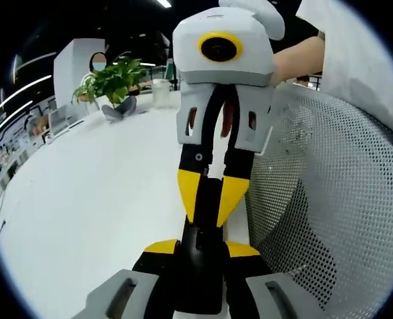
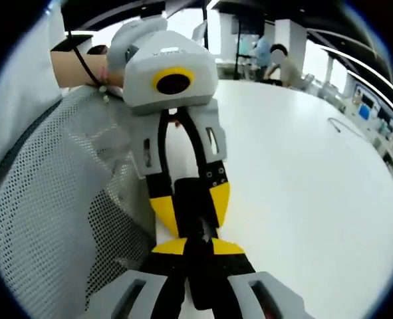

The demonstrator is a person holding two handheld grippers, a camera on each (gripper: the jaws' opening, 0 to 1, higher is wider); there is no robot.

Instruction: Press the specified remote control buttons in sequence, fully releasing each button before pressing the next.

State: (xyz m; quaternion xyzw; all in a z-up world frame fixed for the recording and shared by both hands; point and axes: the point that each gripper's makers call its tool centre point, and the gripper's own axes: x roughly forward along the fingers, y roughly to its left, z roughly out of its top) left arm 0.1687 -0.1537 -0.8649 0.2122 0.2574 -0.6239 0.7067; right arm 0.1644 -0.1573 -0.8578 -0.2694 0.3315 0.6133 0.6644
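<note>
White surface [image 1: 83, 199] carries both grippers clamped end to end on one dark remote [image 1: 203, 266]. Left gripper [image 1: 201, 249] and right gripper [image 2: 197, 249] jaws pinch its ends. It looks rigid, light and slick, so hold its edges.

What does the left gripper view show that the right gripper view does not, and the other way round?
Left gripper view: a plant and a cup at the far edge of the table. Right gripper view: people standing far behind the table. Both: the white table, a mesh chair, a person's bare arm, and the left hand-held gripper and right hand-held gripper facing each other, each shut on one end of the black remote.
</note>
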